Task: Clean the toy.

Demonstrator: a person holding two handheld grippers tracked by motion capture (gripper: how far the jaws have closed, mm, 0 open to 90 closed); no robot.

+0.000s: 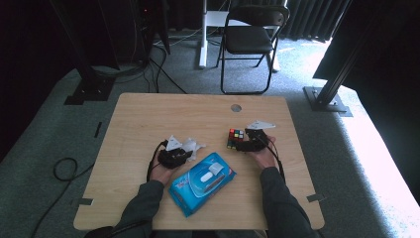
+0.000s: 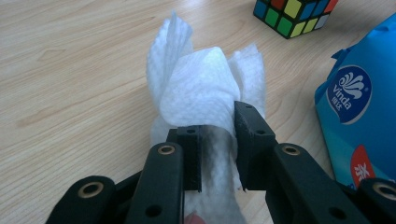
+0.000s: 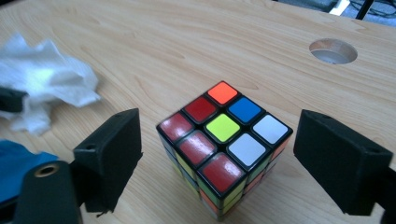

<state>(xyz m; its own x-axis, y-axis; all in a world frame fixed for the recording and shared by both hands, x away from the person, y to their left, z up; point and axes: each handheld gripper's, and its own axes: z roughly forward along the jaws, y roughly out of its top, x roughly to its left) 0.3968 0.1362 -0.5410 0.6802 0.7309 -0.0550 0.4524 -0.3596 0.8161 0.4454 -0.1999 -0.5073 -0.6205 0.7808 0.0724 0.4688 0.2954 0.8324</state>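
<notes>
Light wooden table (image 1: pixel 148 119) takes up mid frame of the high view, with a round hole (image 1: pixel 236 107) near its far edge. The person's two sleeved forearms come in from the bottom edge.

Left gripper (image 1: pixel 174 157), black, sits left of centre in the high view. Its jaws are closed most of the way and pinch a crumpled white paper tissue (image 1: pixel 190 145). In the left gripper view the tissue (image 2: pixel 205 88) bunches up above the two pads, with a strip of it squeezed between them and running down toward the bottom of the frame.

Right gripper (image 1: pixel 250 144), black with a grey three-cornered plate on top, is right of centre in the high view. Its jaws are spread wide and grip nothing. A multicoloured plastic puzzle cube (image 1: pixel 235 138) stands on the table just left of it. In the right gripper view the cube (image 3: pixel 224 140) sits centre frame between the two pads with clear gaps on both sides, not touched; red, yellow, white, blue and orange tiles face up.

Blue plastic pack of wet wipes with a white flip lid (image 1: pixel 202 182) lies flat, lower centre of the high view, between the two forearms and just right of the left gripper. Its blue edge also shows at the right of the left gripper view (image 2: pixel 359 107).

Black folding chair (image 1: pixel 252 34) stands on the grey carpet at top centre.
</notes>
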